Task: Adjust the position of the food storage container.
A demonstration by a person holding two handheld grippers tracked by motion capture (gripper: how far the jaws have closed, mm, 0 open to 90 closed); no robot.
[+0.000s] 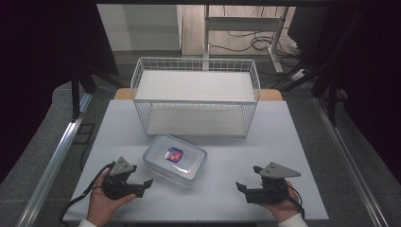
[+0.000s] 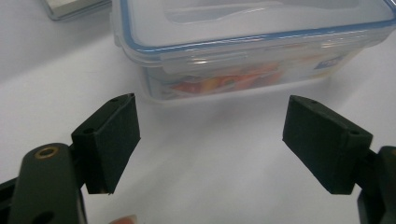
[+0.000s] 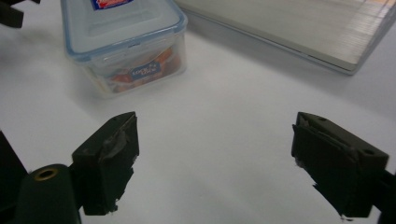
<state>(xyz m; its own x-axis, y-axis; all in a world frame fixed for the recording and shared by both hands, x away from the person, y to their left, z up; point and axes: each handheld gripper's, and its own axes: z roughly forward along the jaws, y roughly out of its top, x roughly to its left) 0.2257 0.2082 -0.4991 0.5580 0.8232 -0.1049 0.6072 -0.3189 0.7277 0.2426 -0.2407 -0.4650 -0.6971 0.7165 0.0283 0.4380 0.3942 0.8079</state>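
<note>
High view gives me a pale grey table [image 1: 283,142] set in a dim room, with dark curtains to either side, grey floor around it, and a white desk frame [image 1: 241,23] with loose cables on the floor beyond the far edge. At the far middle of the table stands a white wire basket rack [image 1: 196,94] with two flat shelves. Just near of it, a little left of centre, lies the clear plastic container [image 1: 176,158], a rectangular box with rounded corners, a blue-rimmed clip-on lid and a red and blue label on top; through its wall I see orange and red printed packaging inside. My left claw [image 1: 147,185] rests near the container's near left corner, apart from it, jaws spread wide with nothing between them. My right claw [image 1: 240,188] sits well apart at the near right, also wide and empty.
</note>
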